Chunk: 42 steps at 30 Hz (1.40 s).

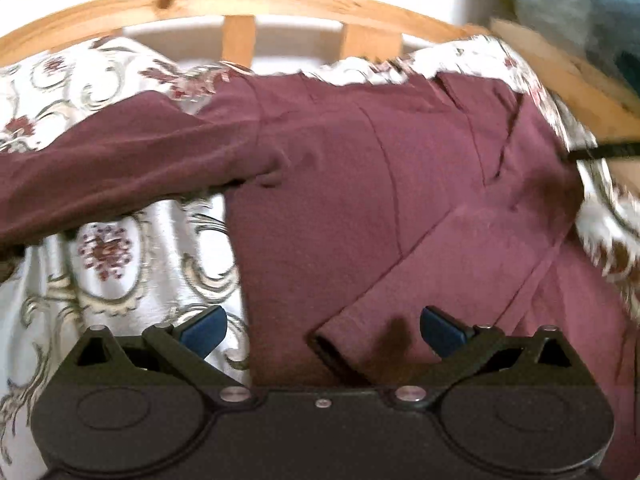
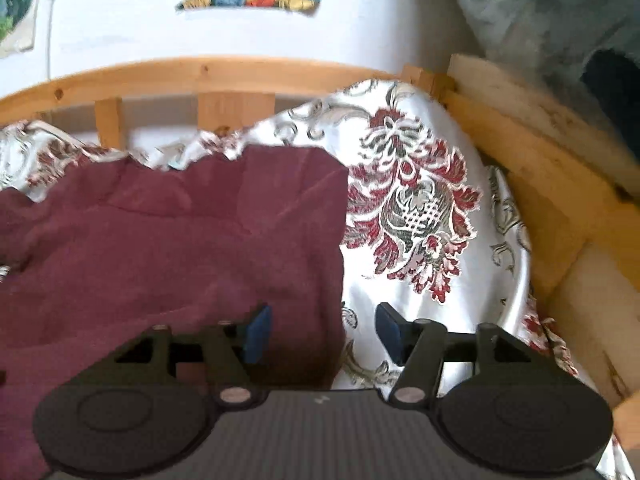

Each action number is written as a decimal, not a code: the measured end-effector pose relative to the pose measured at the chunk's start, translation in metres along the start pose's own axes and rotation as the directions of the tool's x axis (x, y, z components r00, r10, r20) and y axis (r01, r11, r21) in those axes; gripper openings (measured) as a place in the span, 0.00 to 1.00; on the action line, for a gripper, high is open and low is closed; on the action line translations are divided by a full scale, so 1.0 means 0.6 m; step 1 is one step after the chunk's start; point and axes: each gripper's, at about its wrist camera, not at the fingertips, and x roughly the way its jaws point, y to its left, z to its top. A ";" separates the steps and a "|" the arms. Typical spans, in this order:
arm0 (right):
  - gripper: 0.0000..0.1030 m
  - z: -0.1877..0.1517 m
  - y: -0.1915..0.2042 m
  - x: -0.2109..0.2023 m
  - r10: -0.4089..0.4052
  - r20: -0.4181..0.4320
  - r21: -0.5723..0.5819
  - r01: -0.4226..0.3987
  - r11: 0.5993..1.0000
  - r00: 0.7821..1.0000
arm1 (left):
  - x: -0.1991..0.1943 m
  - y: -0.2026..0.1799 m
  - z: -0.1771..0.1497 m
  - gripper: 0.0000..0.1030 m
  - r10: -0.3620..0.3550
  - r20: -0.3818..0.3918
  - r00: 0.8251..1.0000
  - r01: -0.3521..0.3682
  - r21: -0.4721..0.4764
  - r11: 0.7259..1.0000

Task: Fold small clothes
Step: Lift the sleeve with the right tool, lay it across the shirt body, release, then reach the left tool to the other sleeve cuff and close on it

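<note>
We had one sleeve folded over the maroon shirt on the bed; the other sleeve lay out flat. Both left gripper and right gripper had fingers spread, holding nothing.

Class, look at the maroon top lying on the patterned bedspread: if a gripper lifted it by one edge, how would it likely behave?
The maroon top would probably droop and hang, since it already creases and lies in soft folds. It looks light, being thin fabric. Its spread sleeve would likely trail behind, and the glossy bedspread may let it slide when pushed.
</note>
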 end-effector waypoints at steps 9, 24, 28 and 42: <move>1.00 -0.093 0.071 -0.147 0.014 0.170 0.069 -0.026 0.997 0.985 | -0.106 0.023 0.039 0.99 0.139 0.183 0.973 -0.113 -0.145 0.983; 1.00 -0.159 0.224 -0.225 0.193 0.171 0.142 -0.218 0.966 0.966 | -0.382 0.082 0.036 1.00 0.350 0.248 0.903 -0.290 -0.249 0.924; 1.00 -0.161 0.241 -0.222 0.184 0.139 0.099 -0.199 0.975 0.973 | -0.409 0.120 0.014 0.99 0.417 0.255 0.872 -0.348 -0.276 0.896; 1.00 -0.168 0.233 -0.227 0.147 0.157 0.067 -0.159 0.985 0.977 | -0.379 0.165 -0.039 0.99 0.416 0.215 0.884 -0.307 -0.404 0.862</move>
